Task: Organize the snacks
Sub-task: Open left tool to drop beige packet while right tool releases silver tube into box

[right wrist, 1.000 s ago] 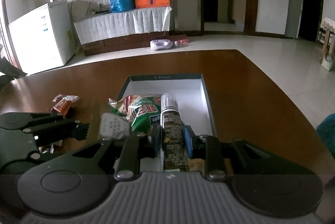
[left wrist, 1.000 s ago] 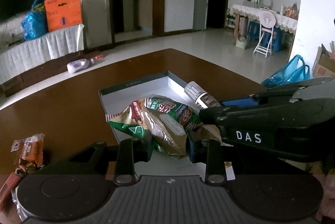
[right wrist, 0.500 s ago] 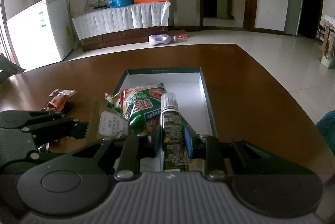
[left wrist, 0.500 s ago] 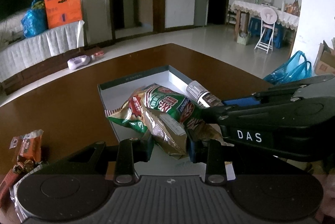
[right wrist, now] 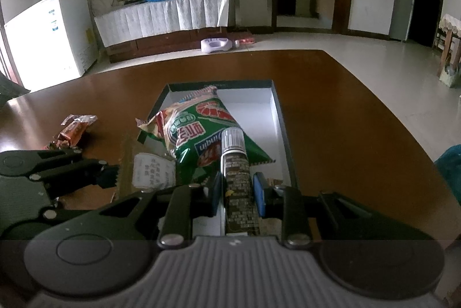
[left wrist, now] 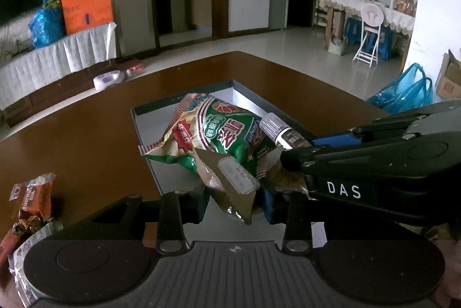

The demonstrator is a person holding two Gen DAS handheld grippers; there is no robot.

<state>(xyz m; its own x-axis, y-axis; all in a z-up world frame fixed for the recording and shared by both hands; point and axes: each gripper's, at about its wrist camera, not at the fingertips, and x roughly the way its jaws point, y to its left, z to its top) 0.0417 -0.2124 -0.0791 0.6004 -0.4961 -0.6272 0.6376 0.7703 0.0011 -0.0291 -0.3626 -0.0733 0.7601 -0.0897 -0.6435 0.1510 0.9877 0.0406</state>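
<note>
My left gripper [left wrist: 234, 202] had just been opening, its pads loose around the chip bag's [left wrist: 222, 141] tail; the bag lay inside the box [right wrist: 281, 117]. My right gripper [right wrist: 237, 192] clenched the bottle [right wrist: 237, 181] over the box's near end.

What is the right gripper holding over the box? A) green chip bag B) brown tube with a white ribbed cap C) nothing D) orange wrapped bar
B: in the right wrist view the right gripper has its blue fingers pressed on both sides of the brown tube, white cap pointing forward over the box; the green chip bag lies beside it.
</note>
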